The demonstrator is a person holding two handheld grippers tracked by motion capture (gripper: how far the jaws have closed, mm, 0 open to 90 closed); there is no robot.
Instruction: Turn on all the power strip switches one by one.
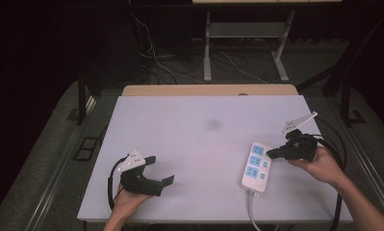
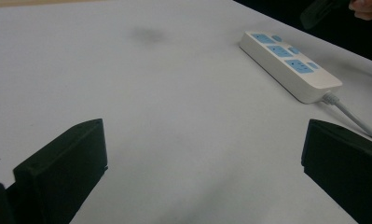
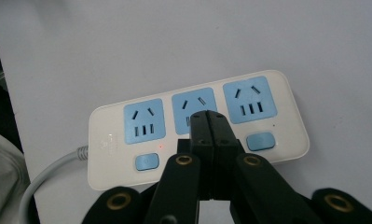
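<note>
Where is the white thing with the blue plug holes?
The power strip lies on the white table's right side in the high view, just under the shut right gripper.

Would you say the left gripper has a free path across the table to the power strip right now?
Probably yes: the left gripper is open, and bare table lies between it and the power strip. The right gripper hovers over it.

A white power strip [image 1: 257,166] lies flat at the lower right of the high view, its long side running slightly slanted from upper right to lower left. It has three blue socket panels in a row, each with a small blue switch beside it. A tiny red light glows near one switch in the right gripper view [image 3: 198,128]. A grey cord [image 1: 251,211] leaves its near end toward the bottom edge.
</note>
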